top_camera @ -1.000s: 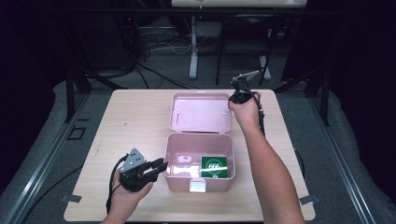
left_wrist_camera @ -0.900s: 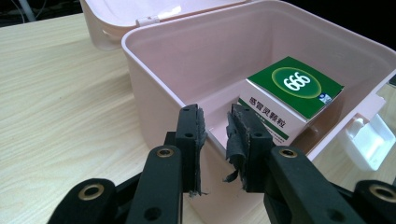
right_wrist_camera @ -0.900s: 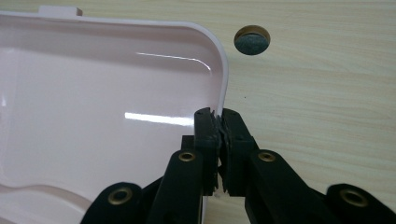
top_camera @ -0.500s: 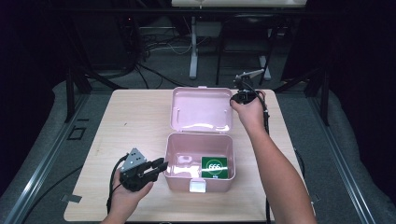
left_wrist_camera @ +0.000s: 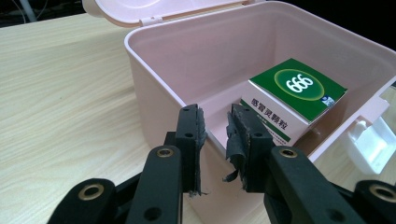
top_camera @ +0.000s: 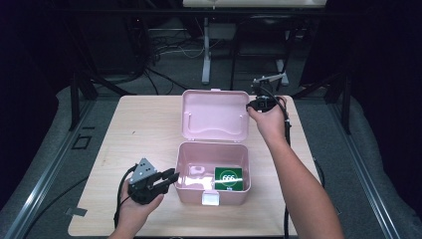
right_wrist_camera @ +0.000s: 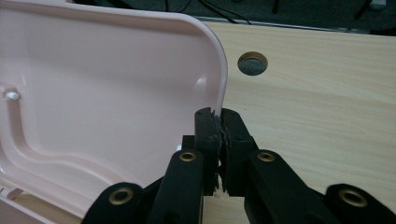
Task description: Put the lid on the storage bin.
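Your right gripper (top_camera: 260, 103), fingers pinched on the pink lid's (top_camera: 215, 114) 3 o'clock edge, has lifted it slightly toward closing, while your left gripper (top_camera: 169, 178) clamps the storage box's (top_camera: 213, 191) 9 o'clock wall on the tabletop (top_camera: 149, 124).

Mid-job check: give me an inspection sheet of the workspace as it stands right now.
Surface: light wooden table, round hole near its far right corner.
Job's things: pink box open, lid tilted back; green carton inside.
Clutter: nothing seen.
Grippers: left gripper clamps the box's side wall; right gripper pinches the lid's right edge.
Cables: one trails from each gripper; more lie on the floor beyond the table.
Surroundings: dark room, metal stand legs behind the table.
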`<act>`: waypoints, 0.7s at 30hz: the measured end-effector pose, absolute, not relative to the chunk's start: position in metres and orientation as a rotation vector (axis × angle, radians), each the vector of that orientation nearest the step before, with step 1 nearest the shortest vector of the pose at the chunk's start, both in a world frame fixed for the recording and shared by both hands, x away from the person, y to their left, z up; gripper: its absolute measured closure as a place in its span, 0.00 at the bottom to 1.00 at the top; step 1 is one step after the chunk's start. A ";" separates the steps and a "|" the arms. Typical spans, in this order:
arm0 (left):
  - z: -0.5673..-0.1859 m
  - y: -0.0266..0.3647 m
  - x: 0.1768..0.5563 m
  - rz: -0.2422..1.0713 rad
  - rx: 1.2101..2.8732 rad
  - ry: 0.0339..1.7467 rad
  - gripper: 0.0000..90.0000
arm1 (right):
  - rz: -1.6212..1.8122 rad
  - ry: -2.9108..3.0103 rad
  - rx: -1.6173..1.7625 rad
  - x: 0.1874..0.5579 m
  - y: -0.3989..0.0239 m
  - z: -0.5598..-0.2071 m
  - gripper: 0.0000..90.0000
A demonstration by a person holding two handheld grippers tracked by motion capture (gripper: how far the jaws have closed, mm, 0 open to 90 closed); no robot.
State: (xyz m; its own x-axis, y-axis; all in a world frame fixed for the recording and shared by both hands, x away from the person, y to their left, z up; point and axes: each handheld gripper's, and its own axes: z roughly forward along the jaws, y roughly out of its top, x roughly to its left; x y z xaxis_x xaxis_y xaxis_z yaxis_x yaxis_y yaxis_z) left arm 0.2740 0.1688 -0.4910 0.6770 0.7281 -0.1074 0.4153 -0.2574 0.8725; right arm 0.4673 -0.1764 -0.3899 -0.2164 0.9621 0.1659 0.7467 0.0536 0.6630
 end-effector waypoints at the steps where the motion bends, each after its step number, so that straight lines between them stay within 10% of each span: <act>1: -0.491 0.169 0.274 0.392 1.892 0.896 0.82 | 0.939 2.017 1.715 0.466 -0.176 -0.389 0.97; 21: -0.490 0.168 0.275 0.389 1.897 0.900 0.82 | 0.985 2.020 1.619 0.441 -0.178 -0.376 0.97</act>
